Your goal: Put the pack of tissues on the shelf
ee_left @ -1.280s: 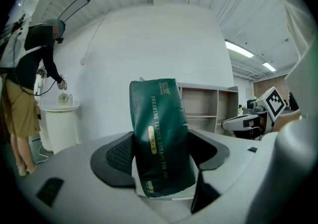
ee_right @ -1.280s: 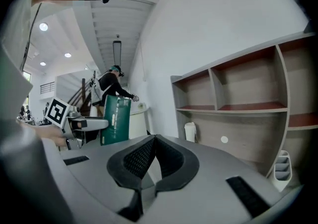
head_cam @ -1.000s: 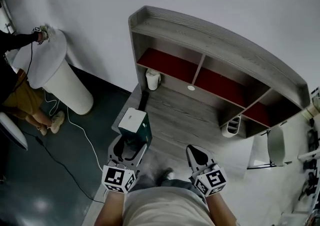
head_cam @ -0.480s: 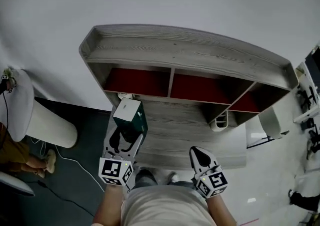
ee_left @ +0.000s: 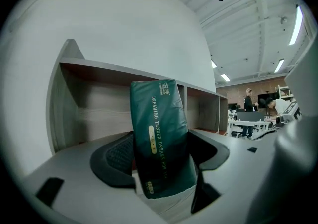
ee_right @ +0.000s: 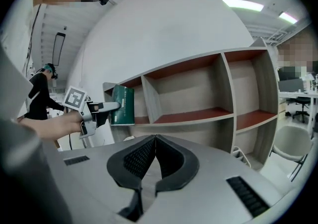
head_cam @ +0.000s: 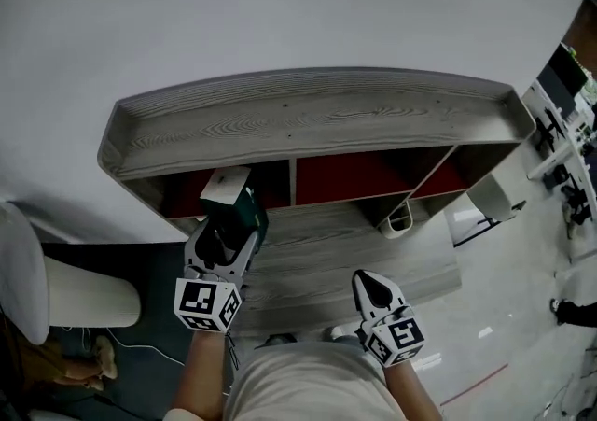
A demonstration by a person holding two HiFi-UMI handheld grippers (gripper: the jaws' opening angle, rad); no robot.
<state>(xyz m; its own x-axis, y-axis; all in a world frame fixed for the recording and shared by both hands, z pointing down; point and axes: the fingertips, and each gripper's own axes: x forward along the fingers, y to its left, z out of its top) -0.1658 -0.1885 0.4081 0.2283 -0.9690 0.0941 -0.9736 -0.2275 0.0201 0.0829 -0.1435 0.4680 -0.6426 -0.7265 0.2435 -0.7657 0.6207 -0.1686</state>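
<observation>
Grey wood-grain shelf [head_cam: 308, 116] shows three red-floored compartments, with a small white container [head_cam: 396, 221] sitting on its lower board by a divider.
</observation>
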